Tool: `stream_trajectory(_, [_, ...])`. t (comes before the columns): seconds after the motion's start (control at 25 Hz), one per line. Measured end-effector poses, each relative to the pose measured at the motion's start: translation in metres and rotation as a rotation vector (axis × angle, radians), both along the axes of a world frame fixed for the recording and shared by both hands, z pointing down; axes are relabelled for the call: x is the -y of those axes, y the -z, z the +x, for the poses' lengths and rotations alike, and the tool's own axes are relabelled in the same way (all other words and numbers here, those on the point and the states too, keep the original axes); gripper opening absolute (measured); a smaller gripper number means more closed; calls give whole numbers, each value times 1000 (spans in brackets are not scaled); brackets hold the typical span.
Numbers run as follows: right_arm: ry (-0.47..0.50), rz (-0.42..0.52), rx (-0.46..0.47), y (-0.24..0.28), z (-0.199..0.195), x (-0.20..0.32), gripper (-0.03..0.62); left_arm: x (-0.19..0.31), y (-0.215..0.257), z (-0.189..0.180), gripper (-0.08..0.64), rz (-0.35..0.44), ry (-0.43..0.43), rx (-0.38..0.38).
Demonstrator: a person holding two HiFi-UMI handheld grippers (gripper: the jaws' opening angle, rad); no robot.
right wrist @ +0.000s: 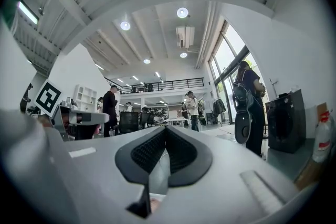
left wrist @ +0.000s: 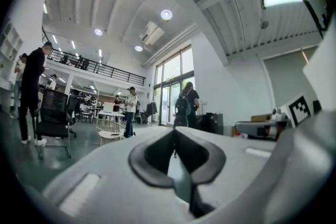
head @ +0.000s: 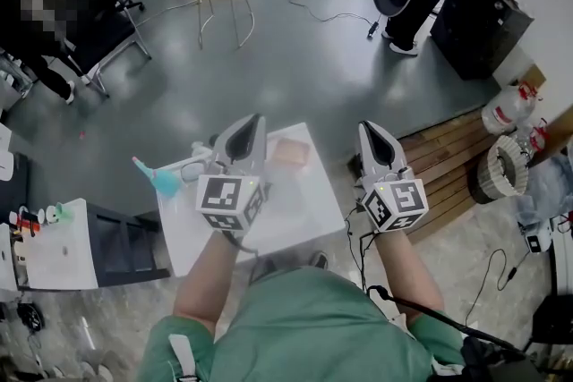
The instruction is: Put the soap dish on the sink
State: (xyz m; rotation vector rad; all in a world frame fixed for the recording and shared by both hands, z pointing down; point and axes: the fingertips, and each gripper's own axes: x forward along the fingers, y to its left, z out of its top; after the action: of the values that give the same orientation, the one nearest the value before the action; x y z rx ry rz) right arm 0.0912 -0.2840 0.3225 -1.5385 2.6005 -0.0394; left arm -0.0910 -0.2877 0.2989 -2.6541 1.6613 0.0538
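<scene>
**A:** While both grippers hover level over the white tabletop (head: pixel 300 219), nothing is in hand yet. The left gripper (head: pixel 255 119) has its fingers (left wrist: pixel 149 157) pressed together on nothing at all.

**B:** Same story on the other side. The right gripper (right wrist: pixel 167 131) shows its fingers (right wrist: pixel 142 157) meeting at the tips, with only open room beyond them.

**A:** So where's the soap dish?

**B:** My pick is the flat pinkish-tan square (head: pixel 291 152) lying at the far end of the tabletop. From the head view it sits just to the right of the left gripper's tip, and the right gripper is off past the tabletop's right edge. Neither one touches it.

**A:** And the sink?

**B:** Hard to call. There's a white fixture near a teal tool (head: pixel 164 183) at the tabletop's left edge, but I can't say for sure that it's a sink or where the basin lies.

**A:** So how far along are we?

**B:** Right at the start, I'd judge. The dish is untouched, so all of it is ahead: open a pair of fingers, tip down to the dish, close on its rim, carry it across and set it down.

**A:** Which gripper goes?

**B:** The left looks the nearer, but that's only a guess.
</scene>
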Motion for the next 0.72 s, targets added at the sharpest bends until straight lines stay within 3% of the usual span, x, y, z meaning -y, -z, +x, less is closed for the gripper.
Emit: stream_trajectory(0.72, [24, 1, -19, -3, -12, 12, 2, 16, -5, -5, -2, -13, -7, 5])
